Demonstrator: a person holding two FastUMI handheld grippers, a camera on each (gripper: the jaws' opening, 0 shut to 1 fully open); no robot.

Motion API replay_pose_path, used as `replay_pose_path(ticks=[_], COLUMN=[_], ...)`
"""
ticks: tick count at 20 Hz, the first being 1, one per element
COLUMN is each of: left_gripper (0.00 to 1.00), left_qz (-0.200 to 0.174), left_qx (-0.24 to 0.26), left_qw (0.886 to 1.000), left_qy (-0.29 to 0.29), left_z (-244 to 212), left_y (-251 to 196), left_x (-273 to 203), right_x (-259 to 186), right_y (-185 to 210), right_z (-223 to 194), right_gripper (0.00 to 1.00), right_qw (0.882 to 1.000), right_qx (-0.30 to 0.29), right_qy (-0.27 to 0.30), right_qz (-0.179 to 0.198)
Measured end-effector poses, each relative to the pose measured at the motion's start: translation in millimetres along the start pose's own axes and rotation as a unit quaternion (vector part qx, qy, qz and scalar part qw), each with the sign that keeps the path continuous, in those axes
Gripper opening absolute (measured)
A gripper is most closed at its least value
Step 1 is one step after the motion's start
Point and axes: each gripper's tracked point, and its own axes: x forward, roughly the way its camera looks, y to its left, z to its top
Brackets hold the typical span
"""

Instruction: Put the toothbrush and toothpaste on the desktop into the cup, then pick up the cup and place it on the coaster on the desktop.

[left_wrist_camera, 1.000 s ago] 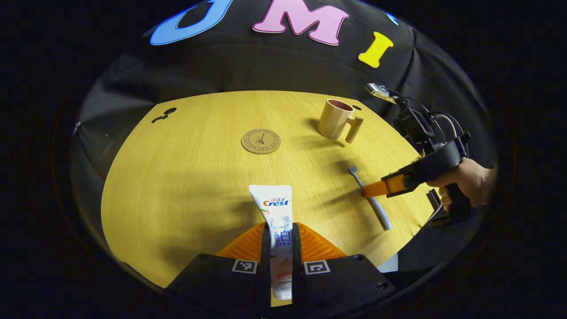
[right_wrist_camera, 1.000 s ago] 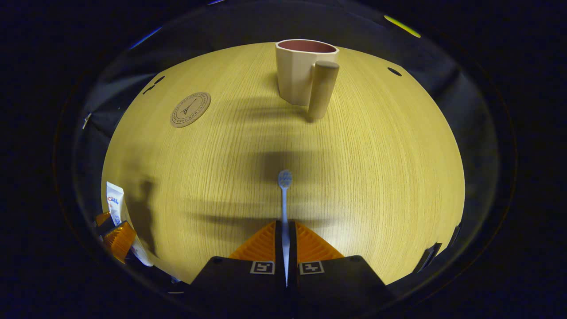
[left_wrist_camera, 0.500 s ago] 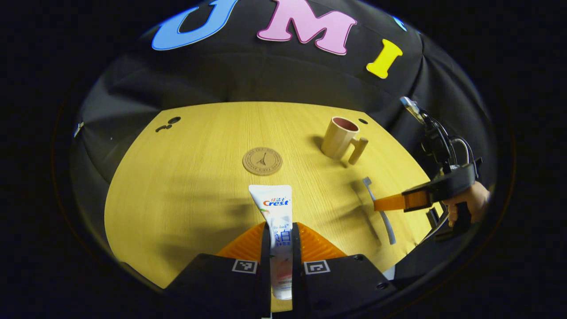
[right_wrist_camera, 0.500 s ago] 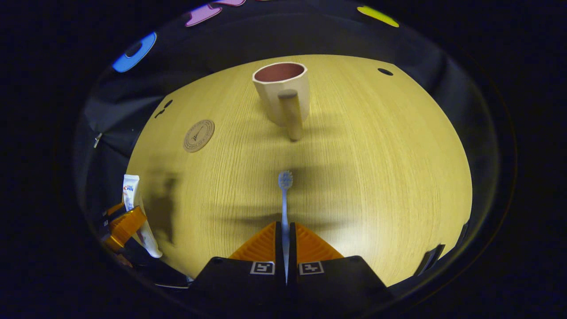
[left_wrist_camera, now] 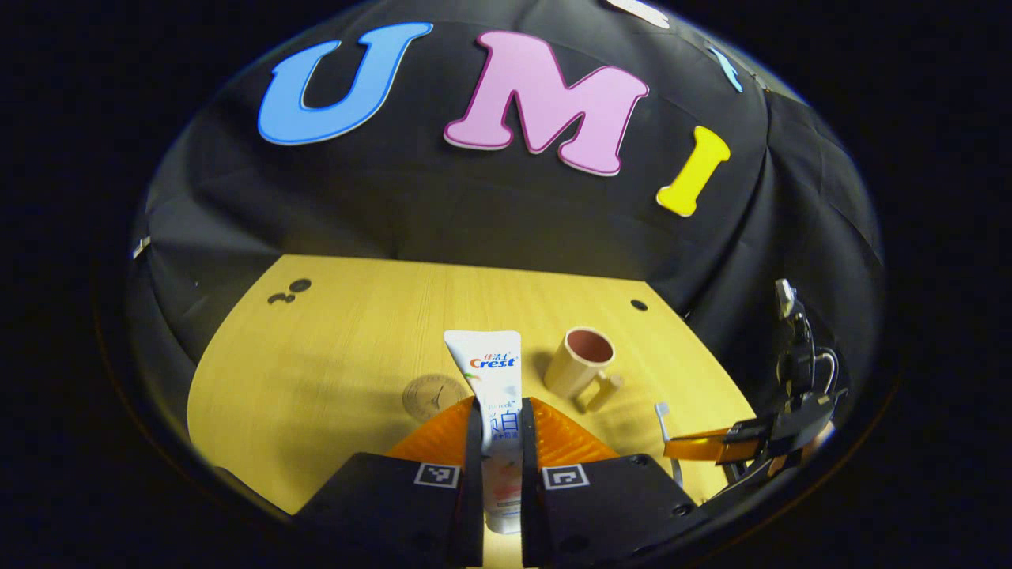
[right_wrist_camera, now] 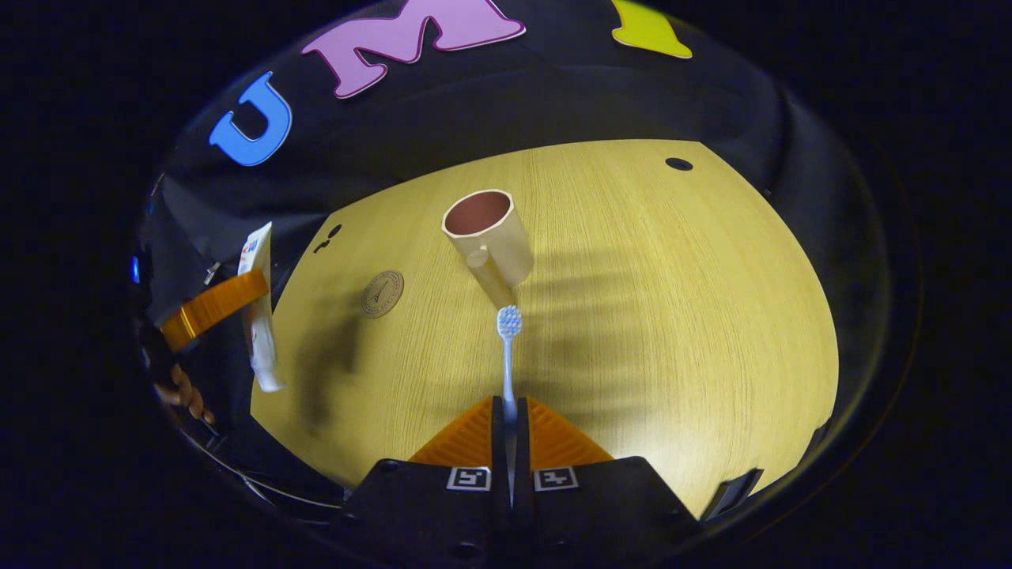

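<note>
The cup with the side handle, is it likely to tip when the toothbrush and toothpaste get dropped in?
Probably somewhat. The cup looks tall and narrow, standing empty on the desktop. Its thick handle sits to one side, so it may lean that way. The long toothbrush would likely rest against the rim, adding leverage.

The left gripper view looks forward from raised height over the near edge of the yellow wooden desktop [left_wrist_camera: 332,332], facing the black cloth wall [left_wrist_camera: 474,213]. The right gripper view looks down more steeply from the near right. Both share the beige cup [left_wrist_camera: 577,367] [right_wrist_camera: 486,233] and round brown coaster [left_wrist_camera: 431,395] [right_wrist_camera: 383,293].
</note>
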Motion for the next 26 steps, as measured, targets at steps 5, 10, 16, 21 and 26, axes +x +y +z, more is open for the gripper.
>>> replay_pose_path(ticks=[5,10,16,21,26], left_gripper=[0.24,0.23,0.24,0.24,0.25], left_qz=[-0.018,-0.045,-0.064,-0.083,-0.087], left_qx=[0.000,0.001,0.031,0.030,0.065], left_qw=[0.996,0.991,0.984,0.983,0.983], left_qy=[-0.084,-0.130,-0.163,-0.162,-0.145], left_z=[67,98,106,83,56], left_y=[-43,-76,-104,-114,-115], left_x=[42,94,165,212,227], right_x=[-12,-21,-15,-16,-15], right_y=[-16,-44,-71,-76,-84], right_z=[10,15,0,-15,-26], right_gripper=[0.05,0.05,0.05,0.05,0.05], right_qw=[0.999,0.999,0.998,0.996,0.995], right_qx=[0.013,0.024,0.046,0.064,0.064], right_qy=[-0.010,-0.008,0.020,0.047,0.059], right_qz=[0.031,0.040,0.040,0.050,0.045])
